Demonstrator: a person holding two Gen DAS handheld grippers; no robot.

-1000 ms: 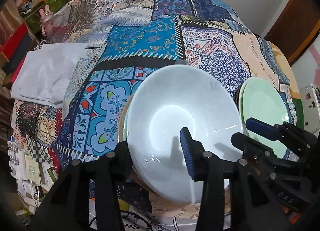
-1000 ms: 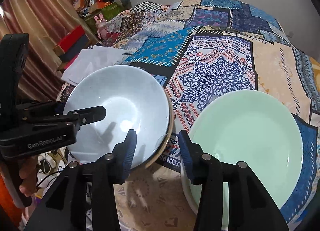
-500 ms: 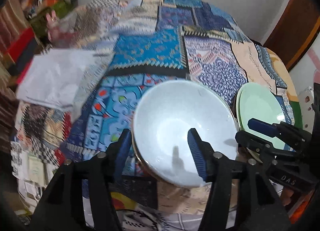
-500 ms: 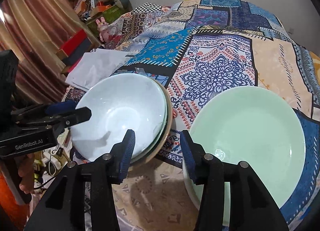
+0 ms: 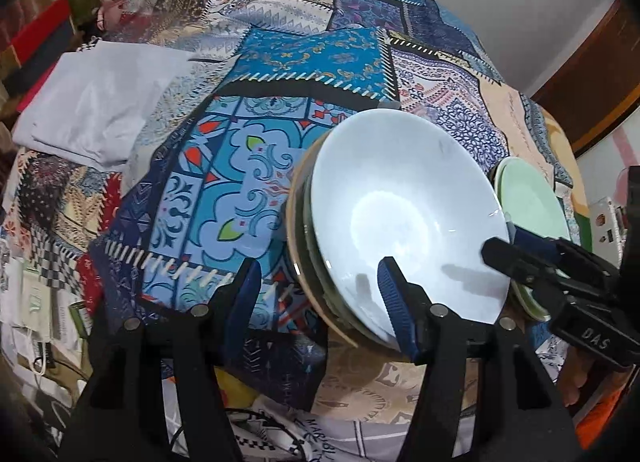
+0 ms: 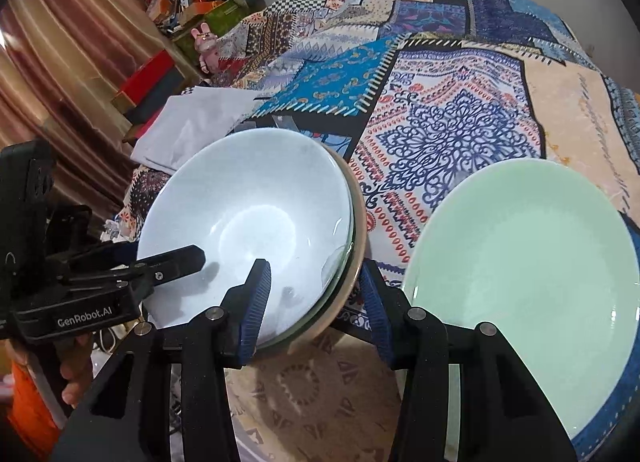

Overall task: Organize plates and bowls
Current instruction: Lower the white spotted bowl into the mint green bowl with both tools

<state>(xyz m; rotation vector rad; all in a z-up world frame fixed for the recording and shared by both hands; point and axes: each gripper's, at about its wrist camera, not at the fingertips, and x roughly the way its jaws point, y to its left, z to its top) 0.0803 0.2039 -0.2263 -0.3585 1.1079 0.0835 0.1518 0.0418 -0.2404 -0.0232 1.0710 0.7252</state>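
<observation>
A white bowl (image 5: 400,213) (image 6: 248,213) sits nested on top of a stack whose lowest bowl is beige (image 5: 294,229) (image 6: 358,229). My left gripper (image 5: 319,262) (image 6: 164,252) straddles the stack's left rim, one finger over the white bowl's inside and the other clear of the outer wall. Its jaws are closing and the pads do not press on anything. My right gripper (image 6: 314,266) (image 5: 502,240) stands astride the right rim, open, hovering over the bowl. A pale green plate (image 6: 520,262) (image 5: 528,201) lies to the right of the stack.
A patchwork cloth (image 5: 312,57) covers the round table. A folded white cloth (image 5: 92,113) (image 6: 192,121) lies at its left edge. Boxes and a pink rabbit toy (image 6: 206,41) crowd the far left. A person's hand (image 6: 76,382) holds the left gripper.
My left gripper has let go of the white bowl, which has settled from its tilt into the stack, and has slid leftward with wider jaws. The right gripper has stayed put.
</observation>
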